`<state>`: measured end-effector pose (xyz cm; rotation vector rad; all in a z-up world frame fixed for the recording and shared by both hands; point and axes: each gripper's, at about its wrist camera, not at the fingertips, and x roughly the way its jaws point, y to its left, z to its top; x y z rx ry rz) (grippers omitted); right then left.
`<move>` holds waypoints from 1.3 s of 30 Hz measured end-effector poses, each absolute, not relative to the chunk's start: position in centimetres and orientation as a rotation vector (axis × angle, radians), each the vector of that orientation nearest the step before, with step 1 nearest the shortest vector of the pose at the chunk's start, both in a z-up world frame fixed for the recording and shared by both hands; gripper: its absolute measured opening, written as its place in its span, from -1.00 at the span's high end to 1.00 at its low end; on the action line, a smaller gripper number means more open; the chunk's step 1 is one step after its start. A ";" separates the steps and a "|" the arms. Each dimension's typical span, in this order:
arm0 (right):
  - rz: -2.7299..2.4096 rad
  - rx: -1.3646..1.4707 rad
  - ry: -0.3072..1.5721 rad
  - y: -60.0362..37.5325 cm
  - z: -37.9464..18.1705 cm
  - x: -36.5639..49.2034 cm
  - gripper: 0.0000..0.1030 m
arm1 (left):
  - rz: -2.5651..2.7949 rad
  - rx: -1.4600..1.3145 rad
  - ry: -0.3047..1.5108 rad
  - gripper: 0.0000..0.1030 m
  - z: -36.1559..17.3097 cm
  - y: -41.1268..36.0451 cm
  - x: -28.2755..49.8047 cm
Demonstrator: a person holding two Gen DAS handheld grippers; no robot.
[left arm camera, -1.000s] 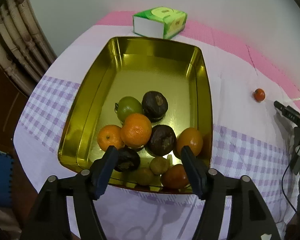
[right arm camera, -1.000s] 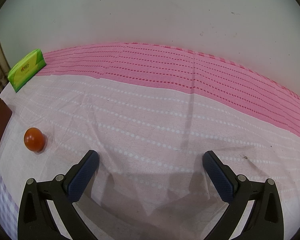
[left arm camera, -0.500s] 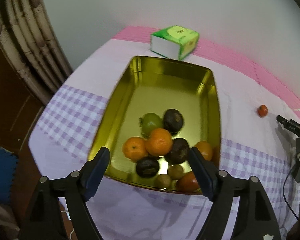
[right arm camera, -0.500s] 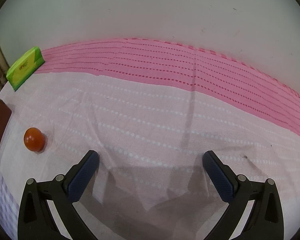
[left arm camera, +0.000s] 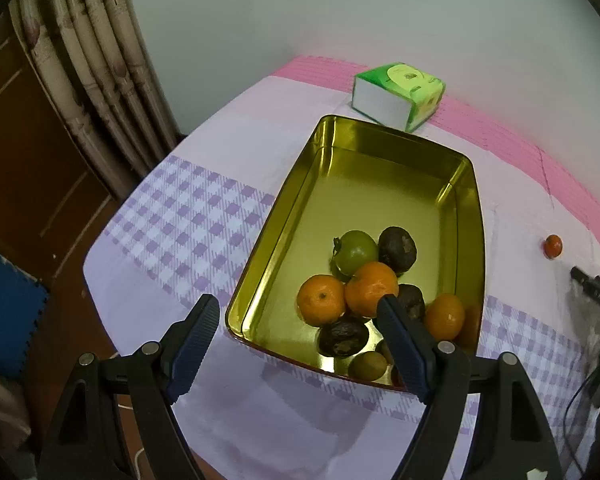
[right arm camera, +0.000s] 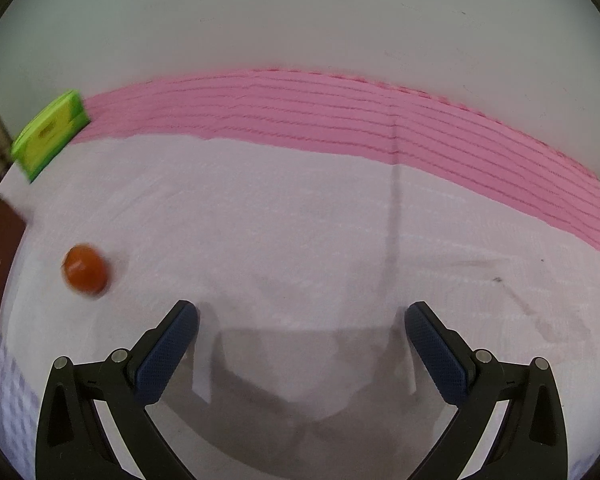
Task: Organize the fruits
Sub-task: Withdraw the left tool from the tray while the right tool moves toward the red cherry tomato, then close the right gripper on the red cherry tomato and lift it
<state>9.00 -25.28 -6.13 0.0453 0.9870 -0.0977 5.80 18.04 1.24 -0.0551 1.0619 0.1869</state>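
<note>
Fruits (left arm camera: 360,292) fill a gold tray (left arm camera: 292,216) on checked tablecloth (left arm camera: 188,220) by curtains (left arm camera: 96,64); both claws gape empty.

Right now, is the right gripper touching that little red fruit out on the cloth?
Apart. The right wrist view shows the small red fruit left of the open right gripper, with bare tablecloth between them.

Left gripper (left arm camera: 296,312) jaws just opened wide, empty; right gripper (right arm camera: 302,316) jaws wide, empty.

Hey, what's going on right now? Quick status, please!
Left tool empty, jaws just opened, above gold tray of fruit. Right tool open, empty. One red fruit loose on cloth, left of it. Nothing in the way.
</note>
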 end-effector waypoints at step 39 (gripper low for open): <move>0.116 -0.082 0.970 -14.1 -4.8 11.3 0.28 | 0.182 -0.099 1.083 -0.54 0.8 18.7 6.1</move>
